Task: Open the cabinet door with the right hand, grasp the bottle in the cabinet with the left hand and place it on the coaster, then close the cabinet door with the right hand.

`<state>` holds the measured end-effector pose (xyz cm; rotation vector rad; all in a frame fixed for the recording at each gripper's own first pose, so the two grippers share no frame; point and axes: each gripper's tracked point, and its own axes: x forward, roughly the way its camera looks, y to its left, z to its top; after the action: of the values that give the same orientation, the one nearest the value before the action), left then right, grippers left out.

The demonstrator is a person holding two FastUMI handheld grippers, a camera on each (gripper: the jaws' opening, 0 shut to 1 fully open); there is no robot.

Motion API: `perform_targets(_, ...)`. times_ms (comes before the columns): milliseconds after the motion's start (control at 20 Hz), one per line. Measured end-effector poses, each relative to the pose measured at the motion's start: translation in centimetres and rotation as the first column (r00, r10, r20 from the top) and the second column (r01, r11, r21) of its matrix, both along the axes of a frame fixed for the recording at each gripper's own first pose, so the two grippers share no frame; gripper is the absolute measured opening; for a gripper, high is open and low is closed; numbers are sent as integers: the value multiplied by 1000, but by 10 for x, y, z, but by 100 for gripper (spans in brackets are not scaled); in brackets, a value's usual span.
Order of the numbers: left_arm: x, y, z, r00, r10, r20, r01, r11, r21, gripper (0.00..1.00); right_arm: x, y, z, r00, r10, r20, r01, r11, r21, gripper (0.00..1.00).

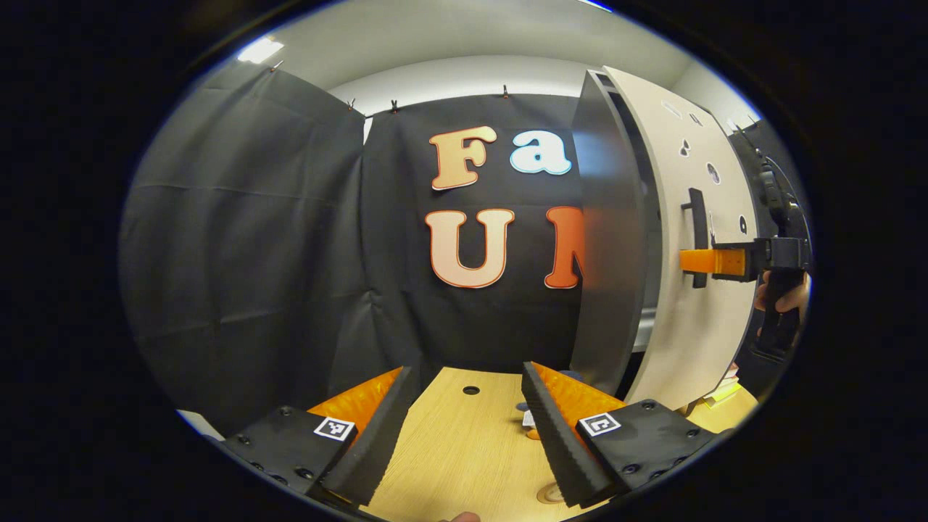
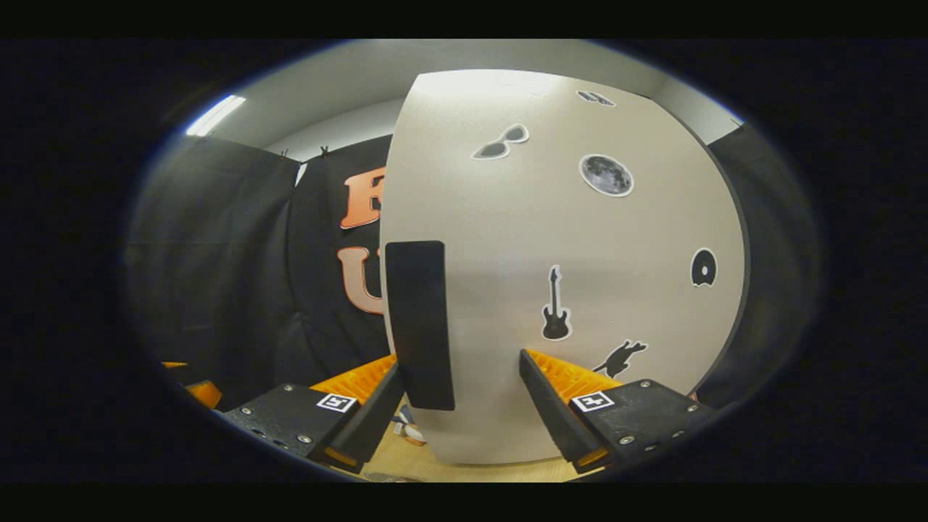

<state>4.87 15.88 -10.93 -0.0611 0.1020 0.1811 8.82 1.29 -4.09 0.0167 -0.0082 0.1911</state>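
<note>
door [image 2: 580, 290] ajar, handle [image 2: 420, 326] sitting between wide-open right tongs [image 2: 461, 391] but not pinched, left tongs [image 1: 470, 417] open too, hovering over surface [image 1: 464, 449], bottle hidden, coaster can't tell

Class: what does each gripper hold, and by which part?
Nothing held. Left gripper open, empty; right gripper open, fingers either side of the cabinet door handle.

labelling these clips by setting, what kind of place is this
Probably a staged recording booth, not a real home. Black cloth wall hangs clipped behind a wooden table, and a lone cabinet stands on it, its sticker-covered door ajar, under plain office ceiling lights.
</note>
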Motion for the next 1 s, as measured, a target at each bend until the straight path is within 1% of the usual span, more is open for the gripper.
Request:
perform_targets(50,-1,-1,3,1000,-6,7,6,1000,1,99,2,0,-1,1000,-8,1,8,1000,-3,92)
perform_targets(300,-8,-8,16,999,-31,27,31,999,7,99,6,1,-1,999,-54,6,54,998,-12,94)
perform_targets(350,-9,-11,19,999,-35,31,35,999,5,97,7,1,-1,998,-61,9,61,998,-13,93)
perform_targets(450,-12,-14,23,998,-45,35,45,999,4,97,8,1,-2,997,-72,7,72,997,-6,94)
perform_targets(500,-13,-17,26,998,-51,38,51,999,6,97,9,1,-2,997,-77,4,77,997,-4,94)
perform_targets(550,-16,-18,27,998,-53,39,53,999,8,99,9,1,-1,997,-83,6,83,997,1,94)
perform_targets(650,-19,-23,29,997,-65,40,65,998,6,97,11,0,-2,996,-89,5,89,996,-1,94)
perform_targets(750,-23,-27,30,996,-73,43,74,997,0,96,11,0,-5,996,-88,-6,88,996,8,94)
perform_targets(850,-28,-30,34,995,-84,46,84,996,-1,96,3,0,-3,996,-83,-12,83,996,37,95)
perform_targets(950,-32,-36,38,994,-100,50,100,995,2,97,-15,-3,7,996,-85,23,84,995,53,95)
perform_targets(1000,-34,-40,40,993,-111,51,111,994,6,96,-27,-6,8,996,-92,22,91,995,47,95)
